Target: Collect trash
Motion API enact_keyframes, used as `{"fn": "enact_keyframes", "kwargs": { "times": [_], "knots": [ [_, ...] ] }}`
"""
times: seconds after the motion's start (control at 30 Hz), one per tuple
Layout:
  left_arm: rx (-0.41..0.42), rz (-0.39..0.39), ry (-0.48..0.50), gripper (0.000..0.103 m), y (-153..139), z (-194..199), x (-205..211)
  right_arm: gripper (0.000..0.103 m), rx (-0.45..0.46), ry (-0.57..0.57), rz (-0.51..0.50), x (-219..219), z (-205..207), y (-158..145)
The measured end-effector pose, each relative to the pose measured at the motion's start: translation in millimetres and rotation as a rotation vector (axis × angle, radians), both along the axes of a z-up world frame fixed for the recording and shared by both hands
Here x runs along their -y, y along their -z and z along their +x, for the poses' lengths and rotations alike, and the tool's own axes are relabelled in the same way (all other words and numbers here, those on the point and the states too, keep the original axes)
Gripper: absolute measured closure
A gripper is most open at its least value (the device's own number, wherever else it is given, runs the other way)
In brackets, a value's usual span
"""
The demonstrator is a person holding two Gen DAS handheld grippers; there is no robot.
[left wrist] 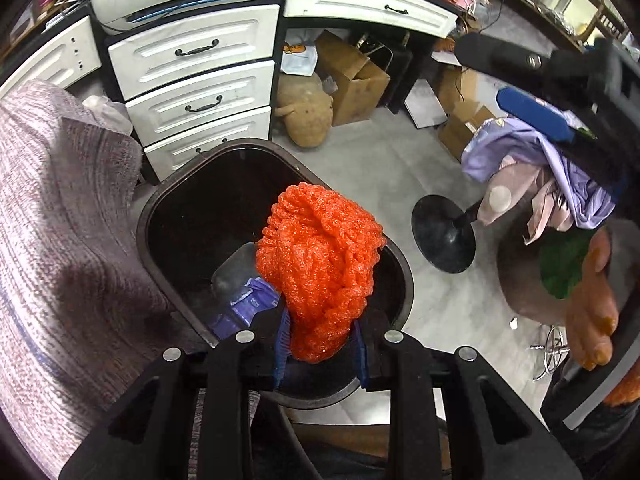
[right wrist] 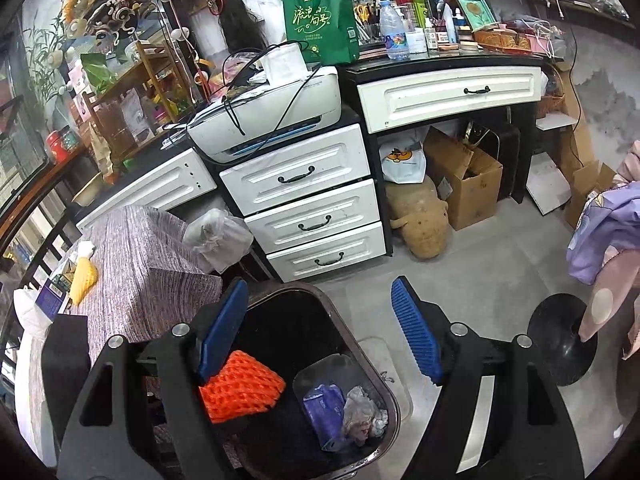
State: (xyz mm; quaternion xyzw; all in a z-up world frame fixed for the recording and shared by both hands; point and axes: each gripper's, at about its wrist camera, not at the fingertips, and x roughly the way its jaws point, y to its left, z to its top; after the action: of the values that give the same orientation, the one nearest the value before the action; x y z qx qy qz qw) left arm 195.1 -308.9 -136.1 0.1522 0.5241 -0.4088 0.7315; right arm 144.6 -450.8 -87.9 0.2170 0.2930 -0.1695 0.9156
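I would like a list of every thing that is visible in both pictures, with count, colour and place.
foam net: one, orange, held above the bin
trash bin: one, dark, on the floor beside the table
wrapper: one, purple, inside the bin
crumpled paper: one, whitish, inside the bin
table cloth: one, mauve striped, left of the bin
yellow net: one, on the cloth, far left
drawers: three stacked, white, behind the bin
printer: one, white, on top of the drawers
green bag: one, on the desk
cardboard box: one, brown, under the desk
left hand-held gripper: one, black with blue pads, shut on the foam net
right hand-held gripper: one, same colours, open above the bin
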Motion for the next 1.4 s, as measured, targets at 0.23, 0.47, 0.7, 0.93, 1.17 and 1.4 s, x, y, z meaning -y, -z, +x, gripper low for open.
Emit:
{"fn": "enact_keyframes", "kwargs": {
  "times": [0.23, 0.47, 0.7, 0.93, 1.17, 1.4],
  "knots": [
    [0.013, 0.019, 0.017, 0.035, 4, -3, 6, 0.028, -0.002, -0.004, -0.006, 0, 0, -1],
    [0.036, 0.013, 0.008, 0.017, -2, -5, 6, 0.021, 0.008, 0.013, -0.008, 4, -2, -4],
    [0.057, -0.004, 0.018, 0.015, -12, -13, 2, 0.015, 0.034, 0.023, -0.016, 9, -6, -11],
    [0.078, -0.075, -0.006, 0.013, -39, -19, -17, 0.013, 0.042, 0.011, -0.022, 9, -4, -13],
    [0.123, -0.170, -0.083, 0.010, -72, -16, -56, 0.012, 0.030, -0.018, -0.015, 3, 1, -14],
    [0.213, -0.211, -0.202, 0.009, -100, -7, -108, 0.012, 0.028, -0.117, -0.044, -27, 13, -21]
  ]
}}
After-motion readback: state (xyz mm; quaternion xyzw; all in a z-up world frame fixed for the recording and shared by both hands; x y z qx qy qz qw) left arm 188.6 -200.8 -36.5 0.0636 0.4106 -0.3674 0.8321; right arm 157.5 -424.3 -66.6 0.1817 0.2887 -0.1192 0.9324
